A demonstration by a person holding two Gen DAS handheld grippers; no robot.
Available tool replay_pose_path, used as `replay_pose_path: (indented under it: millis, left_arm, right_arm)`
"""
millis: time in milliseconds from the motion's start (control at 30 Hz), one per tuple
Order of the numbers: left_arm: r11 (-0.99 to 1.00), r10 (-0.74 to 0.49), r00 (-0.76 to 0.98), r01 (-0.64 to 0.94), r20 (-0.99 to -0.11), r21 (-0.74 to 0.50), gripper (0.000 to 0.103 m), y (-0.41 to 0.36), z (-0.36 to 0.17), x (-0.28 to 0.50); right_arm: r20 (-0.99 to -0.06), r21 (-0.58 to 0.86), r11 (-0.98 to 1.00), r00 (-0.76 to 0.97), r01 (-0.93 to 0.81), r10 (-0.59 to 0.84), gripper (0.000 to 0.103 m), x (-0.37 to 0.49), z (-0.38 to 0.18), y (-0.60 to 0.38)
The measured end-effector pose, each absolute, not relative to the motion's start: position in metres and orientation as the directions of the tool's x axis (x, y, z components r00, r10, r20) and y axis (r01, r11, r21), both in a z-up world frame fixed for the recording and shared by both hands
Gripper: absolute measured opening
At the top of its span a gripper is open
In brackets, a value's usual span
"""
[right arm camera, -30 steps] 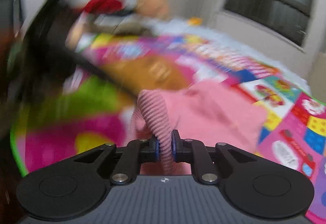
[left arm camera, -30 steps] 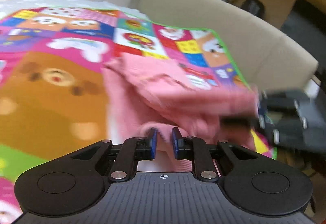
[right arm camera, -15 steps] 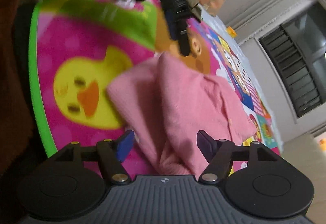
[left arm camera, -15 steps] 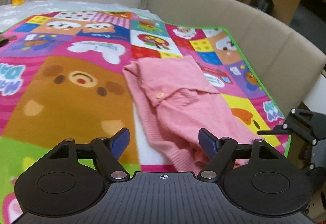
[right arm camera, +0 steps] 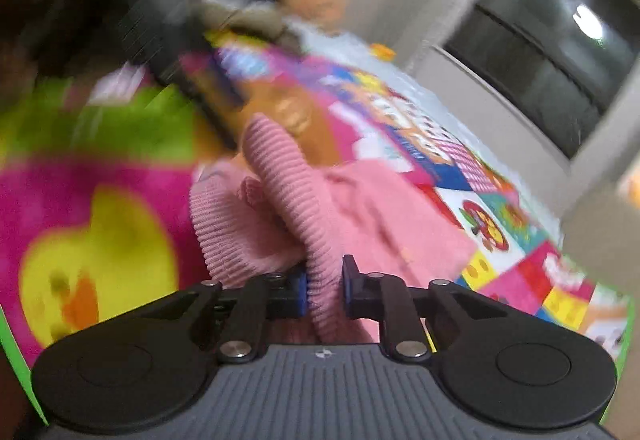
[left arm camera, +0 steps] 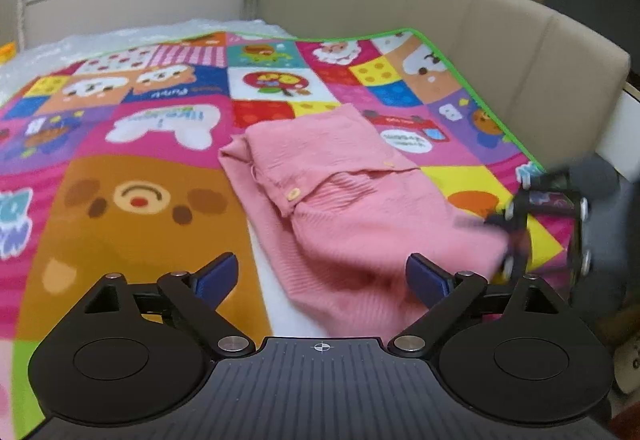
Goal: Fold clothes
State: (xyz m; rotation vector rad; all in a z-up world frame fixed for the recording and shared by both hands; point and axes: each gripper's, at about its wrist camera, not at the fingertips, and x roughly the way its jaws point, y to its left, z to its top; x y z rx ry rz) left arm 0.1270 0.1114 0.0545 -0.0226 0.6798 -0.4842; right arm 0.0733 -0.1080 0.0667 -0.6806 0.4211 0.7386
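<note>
1. Left wrist view: my left gripper (left arm camera: 322, 276) has just been opening; its jaws stand wide, nothing gripped. The pink knit cardigan (left arm camera: 344, 200) lies rumpled on the cartoon play mat (left arm camera: 140, 168), its near hem between the fingers.
2. Right wrist view, blurred: my right gripper (right arm camera: 324, 286) has just been closing and now pinches the cardigan's ribbed hem (right arm camera: 296, 200).

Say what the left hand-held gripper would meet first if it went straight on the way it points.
Probably the pink sweater: the left hand-held gripper stands open just short of its near ribbed edge. Depth is hard to judge, so it might touch the play mat underneath first.
</note>
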Motion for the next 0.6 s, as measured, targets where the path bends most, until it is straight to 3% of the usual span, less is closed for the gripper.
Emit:
replay_pose_path:
  millis: [200, 300, 533, 600]
  left_arm:
    - [0.851, -0.468, 0.665, 0.516, -0.582, -0.095, 0.099, 0.101, 0.061, 0.147]
    - [0.832, -0.51, 0.645, 0.539, -0.569, -0.134, 0.099, 0.097, 0.06, 0.161]
    - [0.797, -0.568, 0.611, 0.576, -0.552, -0.182, 0.099, 0.087, 0.053, 0.186]
    - [0.8, -0.569, 0.613, 0.568, -0.548, -0.196, 0.099, 0.086, 0.05, 0.194]
  right_arm:
    - [-0.571, -0.453, 0.474, 0.654, -0.755, 0.496, 0.015, 0.118, 0.11, -0.109]
    - [-0.58, -0.452, 0.455, 0.641, -0.767, 0.503, 0.015, 0.154, 0.114, -0.097]
    - [-0.659, -0.387, 0.443, 0.578, -0.809, 0.482, 0.016, 0.249, 0.07, -0.061]
    - [-0.661, -0.388, 0.481, 0.601, -0.786, 0.449, 0.024, 0.272, 0.052, -0.059]
